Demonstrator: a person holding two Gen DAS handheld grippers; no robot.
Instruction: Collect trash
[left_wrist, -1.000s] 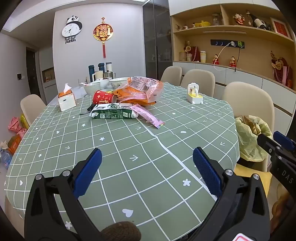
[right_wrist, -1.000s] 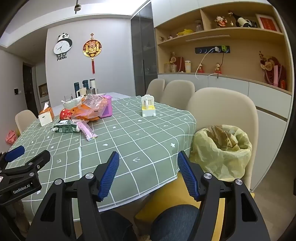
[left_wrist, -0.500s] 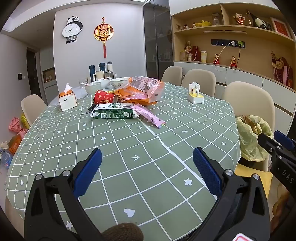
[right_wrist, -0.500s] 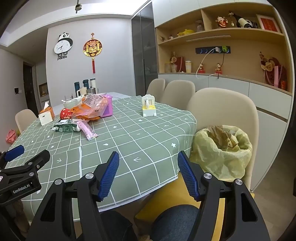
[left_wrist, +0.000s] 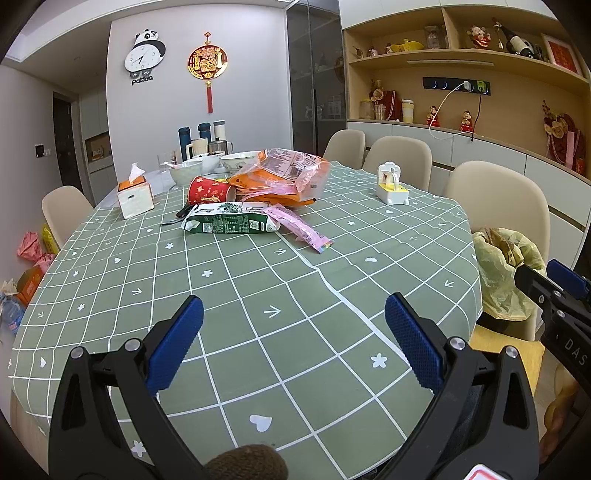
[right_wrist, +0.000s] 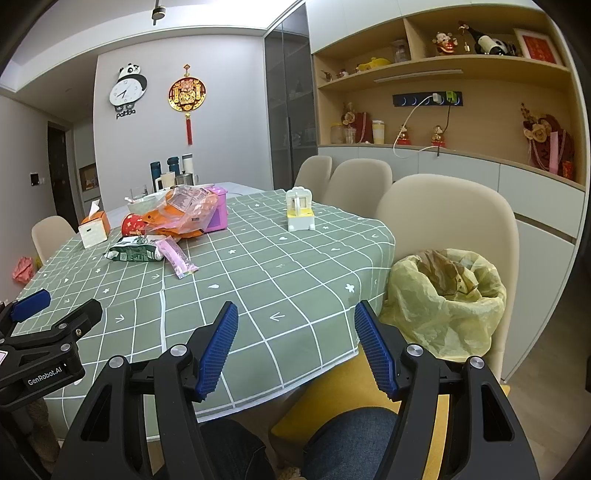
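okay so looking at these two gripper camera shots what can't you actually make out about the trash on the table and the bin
- Red paper cup: its opening faces the orange and clear plastic bags, so left wrist view cannot show whether it is empty.
- Purple box: only in right wrist view, mostly hidden behind those bags.
- Green wrapper: print too small to read.
- Yellow trash bag: how full it is stays hidden below crumpled brown paper; cut off by right gripper in left view.

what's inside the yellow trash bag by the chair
The yellow trash bag holds crumpled brown paper at its top. Anything beneath that is hidden by the paper and the bag's walls.
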